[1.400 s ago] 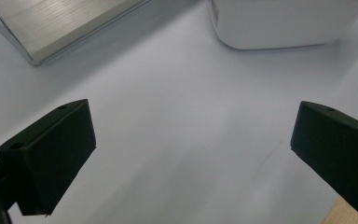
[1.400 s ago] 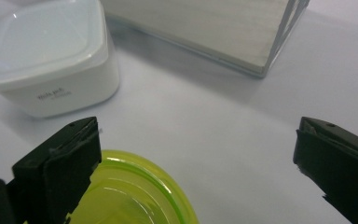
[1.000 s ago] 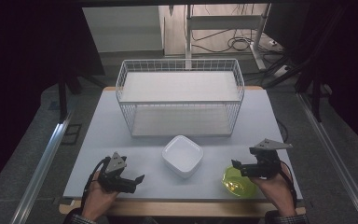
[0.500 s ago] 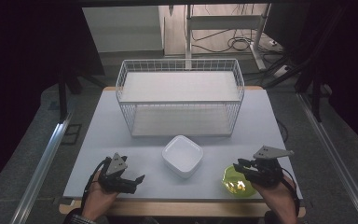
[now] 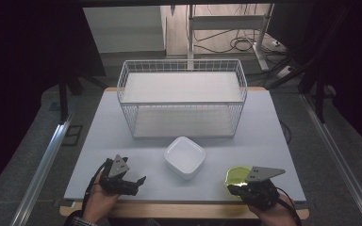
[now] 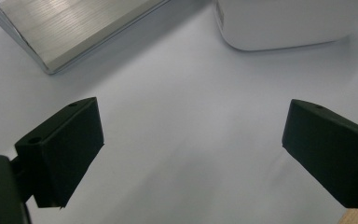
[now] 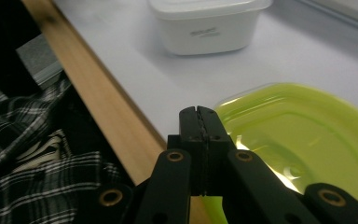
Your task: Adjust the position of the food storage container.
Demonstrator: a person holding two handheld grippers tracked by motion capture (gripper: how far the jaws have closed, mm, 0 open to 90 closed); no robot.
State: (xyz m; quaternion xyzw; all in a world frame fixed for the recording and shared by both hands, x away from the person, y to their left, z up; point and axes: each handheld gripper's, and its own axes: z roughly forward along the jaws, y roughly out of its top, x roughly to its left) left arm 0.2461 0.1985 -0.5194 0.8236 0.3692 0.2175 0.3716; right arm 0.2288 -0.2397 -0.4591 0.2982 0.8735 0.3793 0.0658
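Taking the white container (image 5: 185, 157) at the table's (image 5: 273, 136) middle as our landmark, we start nearest the front edge. To its right, we see the right gripper (image 7: 199, 122) with its jaws pressed together on the rim of the yellow-green lid (image 7: 307, 140), which lies flat on the table just beside the wooden edge (image 7: 98, 93). To the container's left, we see the left gripper (image 6: 191, 154) with jaws spread wide over bare table, holding nothing. Beyond the container stands the white wire basket (image 5: 183, 96), well apart from both grippers.
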